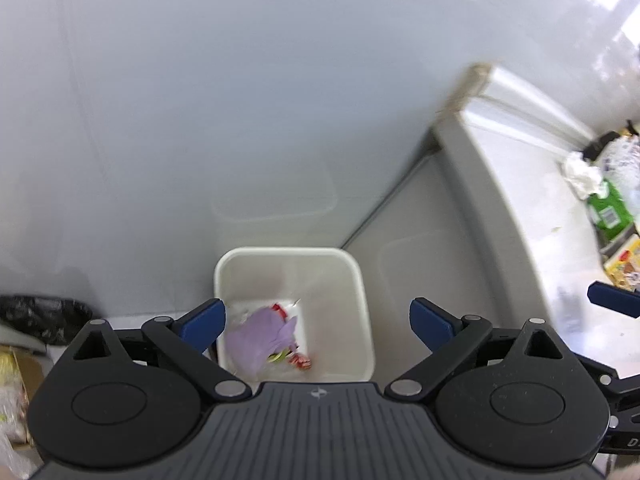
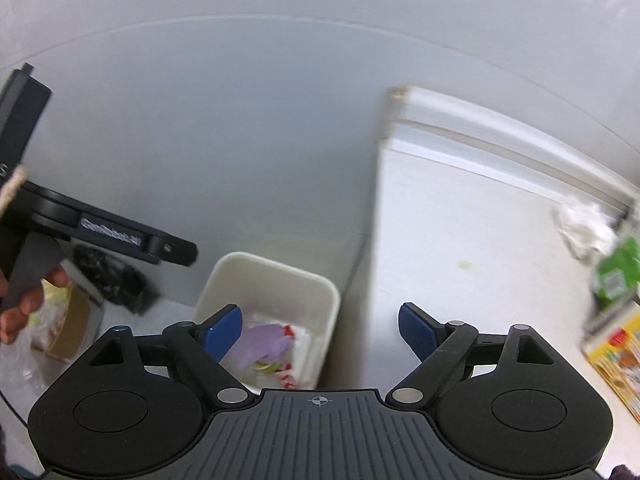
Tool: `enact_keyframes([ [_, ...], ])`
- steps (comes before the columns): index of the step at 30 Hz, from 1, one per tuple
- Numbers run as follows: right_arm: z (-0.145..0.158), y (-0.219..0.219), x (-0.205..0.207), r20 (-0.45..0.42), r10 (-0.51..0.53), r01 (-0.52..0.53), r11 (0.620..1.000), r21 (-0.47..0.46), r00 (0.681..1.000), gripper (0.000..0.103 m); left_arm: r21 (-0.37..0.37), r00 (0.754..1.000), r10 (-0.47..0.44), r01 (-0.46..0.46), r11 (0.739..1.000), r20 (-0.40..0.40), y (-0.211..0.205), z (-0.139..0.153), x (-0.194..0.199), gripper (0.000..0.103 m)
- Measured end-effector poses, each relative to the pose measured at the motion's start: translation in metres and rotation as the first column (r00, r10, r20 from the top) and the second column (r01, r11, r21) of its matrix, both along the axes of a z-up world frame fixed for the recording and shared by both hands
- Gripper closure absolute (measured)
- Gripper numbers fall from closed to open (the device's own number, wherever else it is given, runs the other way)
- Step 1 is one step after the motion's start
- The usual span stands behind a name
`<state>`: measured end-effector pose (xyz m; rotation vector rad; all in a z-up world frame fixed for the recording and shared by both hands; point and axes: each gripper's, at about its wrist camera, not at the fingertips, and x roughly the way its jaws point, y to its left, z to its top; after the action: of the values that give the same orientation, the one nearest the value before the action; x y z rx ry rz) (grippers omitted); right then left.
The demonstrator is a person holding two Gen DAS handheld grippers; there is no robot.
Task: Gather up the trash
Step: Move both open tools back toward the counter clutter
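A white square bin [image 1: 362, 280] stands on the floor against the wall, left of the white table [image 1: 532, 208]. Inside it lie a purple glove [image 1: 260, 336] and red-and-white wrappers [image 1: 300, 360]. My left gripper [image 1: 318, 322] is open and empty, held above the bin. My right gripper [image 2: 320, 330] is open and empty, above the bin's right side [image 2: 324, 300]; the glove [image 2: 264, 342] shows below it. On the table lie a crumpled white tissue [image 2: 584, 228], a green packet [image 2: 616, 272] and a yellow box [image 2: 620, 356].
A black bag [image 1: 40, 316] and a cardboard box [image 2: 68, 320] with plastic lie on the floor left of the bin. The left gripper's body [image 2: 100, 232] and the hand show at the right wrist view's left edge. The wall is close behind.
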<state>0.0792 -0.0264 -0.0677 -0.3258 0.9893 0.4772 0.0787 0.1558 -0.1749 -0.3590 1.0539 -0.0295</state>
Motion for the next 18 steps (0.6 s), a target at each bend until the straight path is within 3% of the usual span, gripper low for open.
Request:
enact_keyframes([
  [10, 0.016, -0.096, -0.01, 0.033, -0.167, 0.168, 0.985, -0.032, 0.985, 0.014, 0.018, 0.986, -0.144, 0.143, 0.989, 0.088, -0.056, 0.046, 0.015, 0.002],
  [18, 0.028, -0.177, -0.014, 0.066, -0.343, 0.345, 0.938, -0.023, 0.937, 0.014, 0.053, 0.943, -0.309, 0.304, 0.951, 0.124, -0.124, 0.071, 0.028, 0.001],
])
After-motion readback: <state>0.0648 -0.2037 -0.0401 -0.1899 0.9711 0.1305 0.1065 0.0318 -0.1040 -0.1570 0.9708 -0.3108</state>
